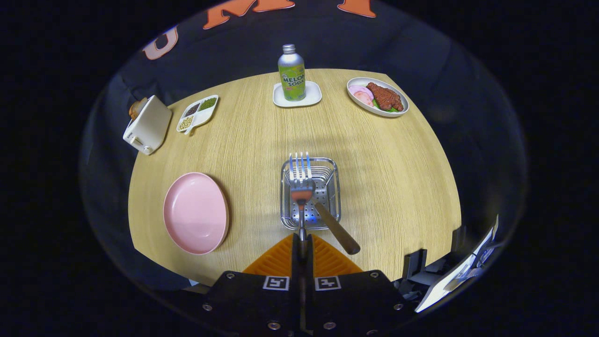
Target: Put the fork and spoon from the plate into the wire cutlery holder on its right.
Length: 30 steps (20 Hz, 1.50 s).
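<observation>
Fork (301, 180) clamped in tool (302, 243), tines over wire holder (310, 194).

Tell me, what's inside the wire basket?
A wooden-handled utensil leans in the wire cutlery holder; its head is hidden. The fork, gripped by the gripper, hovers in front.

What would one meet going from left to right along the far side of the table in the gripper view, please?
Toaster → divided snack dish → soda bottle on its coaster → plate of food. The gripper holds the fork.
</observation>
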Motion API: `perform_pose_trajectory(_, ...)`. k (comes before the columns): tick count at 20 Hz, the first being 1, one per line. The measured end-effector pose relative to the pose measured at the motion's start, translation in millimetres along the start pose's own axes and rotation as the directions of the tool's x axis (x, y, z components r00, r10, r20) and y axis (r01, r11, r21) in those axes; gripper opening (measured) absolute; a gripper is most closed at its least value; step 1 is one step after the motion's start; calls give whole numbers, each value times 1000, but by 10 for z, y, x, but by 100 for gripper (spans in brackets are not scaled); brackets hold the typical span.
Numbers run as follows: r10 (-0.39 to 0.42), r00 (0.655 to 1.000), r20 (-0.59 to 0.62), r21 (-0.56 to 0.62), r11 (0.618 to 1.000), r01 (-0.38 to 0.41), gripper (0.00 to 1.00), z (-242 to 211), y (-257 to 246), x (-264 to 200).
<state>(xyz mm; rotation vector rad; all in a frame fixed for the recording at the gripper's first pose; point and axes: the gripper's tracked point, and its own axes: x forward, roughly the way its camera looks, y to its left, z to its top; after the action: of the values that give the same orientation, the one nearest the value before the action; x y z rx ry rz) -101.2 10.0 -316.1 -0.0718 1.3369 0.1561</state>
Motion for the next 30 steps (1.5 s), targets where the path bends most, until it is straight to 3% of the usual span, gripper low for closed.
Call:
perform_pose_trajectory(9, 15, 999, -40, -15, 1000, -15, 8, 70, -13, 93)
perform_pose_trajectory(14, 34, 997, 64, 5, 999, -35, 11, 385, -2, 39)
perform_pose_trajectory(17, 61, 980, 189, 26, 997, -67, 11, 693, 41, -94)
perform_pose_trajectory(20, 67, 935, 348, 37, 996, -85, 17, 1039, 49, -331)
perform_pose_trajectory(22, 66, 892, 447, 30, 996, -89, 27, 1250, 56, -523)
perform_pose_trajectory(26, 64, 792, 607, -2, 997, -78, 48, 1543, 71, -988)
perform_pose_trajectory(27, 69, 762, 644, -14, 997, -78, 58, 1599, 90, -1137)
perform_pose_trajectory(30, 77, 670, 738, -29, 996, -82, 70, 1775, 158, -1557)
